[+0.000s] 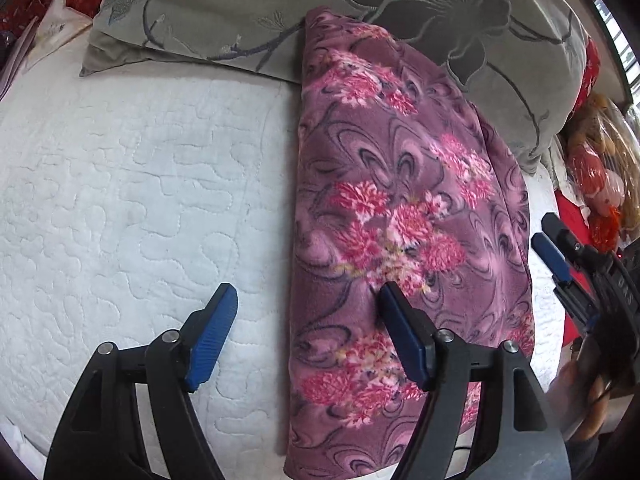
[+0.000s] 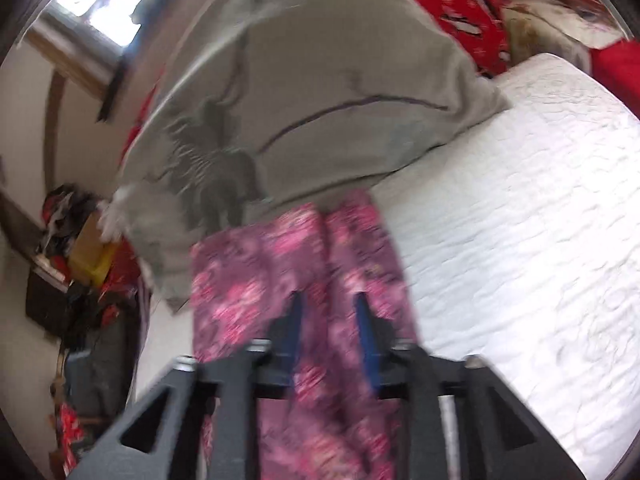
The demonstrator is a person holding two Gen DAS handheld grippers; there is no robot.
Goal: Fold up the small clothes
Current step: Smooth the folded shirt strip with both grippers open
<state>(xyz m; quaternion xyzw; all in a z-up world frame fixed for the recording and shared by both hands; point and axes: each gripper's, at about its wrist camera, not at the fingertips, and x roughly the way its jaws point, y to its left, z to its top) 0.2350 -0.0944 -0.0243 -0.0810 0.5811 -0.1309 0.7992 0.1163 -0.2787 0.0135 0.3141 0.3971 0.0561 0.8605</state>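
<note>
Folded floral fleece on the quilted bed, both grippers over its near end.

Nearest, the left gripper (image 1: 308,304) has its jaws spread wide and holds nothing: its left fingertip is over the white quilted mattress cover (image 1: 132,184), its right one over the purple-pink floral fleece garment (image 1: 404,208). The right gripper (image 2: 329,312) hovers above the same garment (image 2: 256,280), jaws parted with a gap between the blue pads (image 2: 366,332); that view is motion-blurred, and nothing seems caught between them. The garment lies folded in a long strip toward the bed's right edge, running away from the grippers. Its far end rests against the grey embroidered pillow (image 1: 248,12) at the head of the bed. Beyond that, red patterned fabric (image 2: 460,8).
</note>
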